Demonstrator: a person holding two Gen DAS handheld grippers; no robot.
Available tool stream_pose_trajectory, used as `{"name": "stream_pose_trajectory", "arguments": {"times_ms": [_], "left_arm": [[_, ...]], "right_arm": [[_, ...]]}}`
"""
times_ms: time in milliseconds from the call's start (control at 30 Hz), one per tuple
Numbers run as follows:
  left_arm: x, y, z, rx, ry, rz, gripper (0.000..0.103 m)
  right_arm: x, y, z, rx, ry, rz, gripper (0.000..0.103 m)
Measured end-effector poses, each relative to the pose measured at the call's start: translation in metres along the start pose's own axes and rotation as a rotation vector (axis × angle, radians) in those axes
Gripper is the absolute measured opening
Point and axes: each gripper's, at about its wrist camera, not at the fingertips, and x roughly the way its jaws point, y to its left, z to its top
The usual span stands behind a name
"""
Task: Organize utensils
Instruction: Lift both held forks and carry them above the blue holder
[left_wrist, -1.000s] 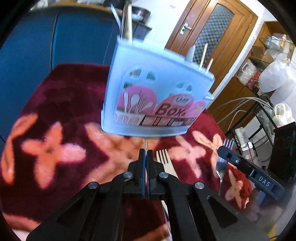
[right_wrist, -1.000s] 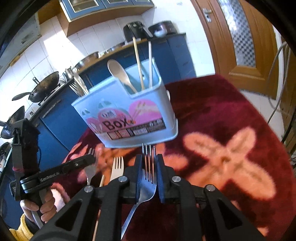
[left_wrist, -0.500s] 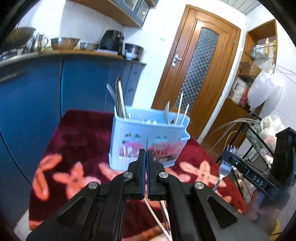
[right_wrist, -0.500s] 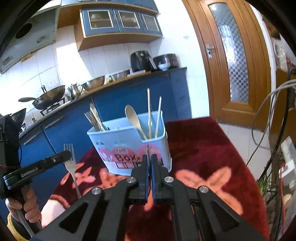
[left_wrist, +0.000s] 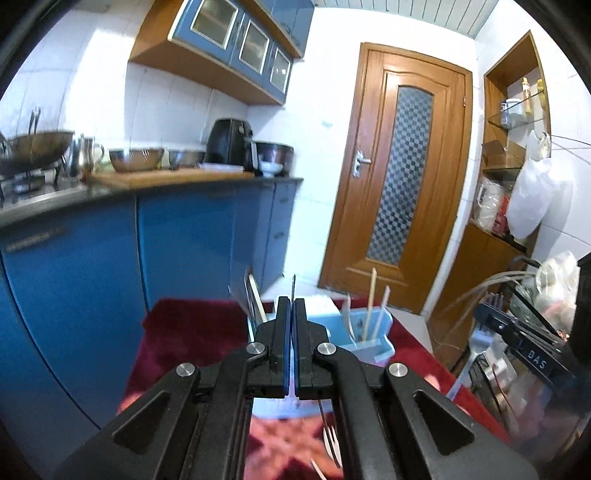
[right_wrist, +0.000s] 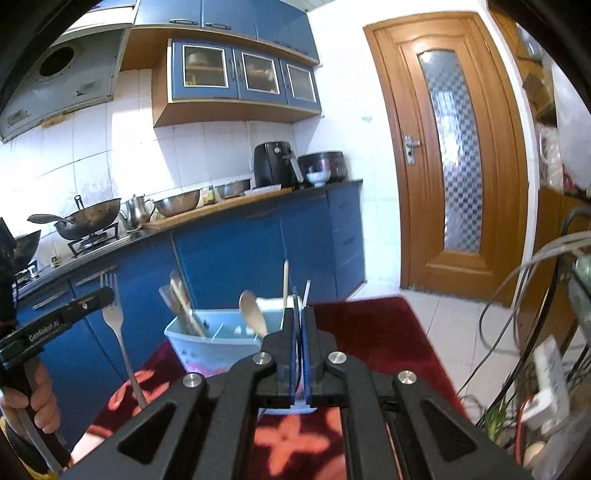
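Note:
A light blue utensil box (left_wrist: 373, 334) (right_wrist: 207, 345) stands on the dark red flowered cloth (right_wrist: 373, 332), holding a wooden spoon (right_wrist: 253, 314), chopsticks and other cutlery. My left gripper (left_wrist: 293, 306) (right_wrist: 99, 295) is shut on a fork (right_wrist: 114, 317), tines up, lifted above the cloth left of the box. My right gripper (right_wrist: 298, 314) (left_wrist: 487, 314) is shut on a second fork (left_wrist: 478, 341), seen edge-on between its pads in its own view. Both grippers hang near the box's front side. Another fork (left_wrist: 331, 439) lies on the cloth under the left gripper.
Blue cabinets (left_wrist: 184, 240) with a counter of pans and bowls run behind the table. A wooden door (right_wrist: 454, 166) stands at the back right. Cables and a power strip (right_wrist: 546, 384) sit at the right. A hand (right_wrist: 37, 391) holds the left gripper's handle.
Both grippers have risen from the cloth with a fork each and tipped up toward level. The right jaws have closed tight on their fork. The box now sits lower in both views.

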Motion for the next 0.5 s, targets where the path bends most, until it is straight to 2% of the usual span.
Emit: {"name": "stream_pose_trajectory", "arguments": {"times_ms": [333, 500], "left_arm": [[0.025, -0.001, 0.064, 0.051, -0.105, 0.095, 0.000], [0.044, -0.007, 0.082, 0.095, -0.148, 0.136, 0.000]], "right_arm": [[0.019, 0.003, 0.055, -0.082, -0.095, -0.119, 0.004], [0.034, 0.002, 0.077, -0.115, -0.142, -0.184, 0.004]]}}
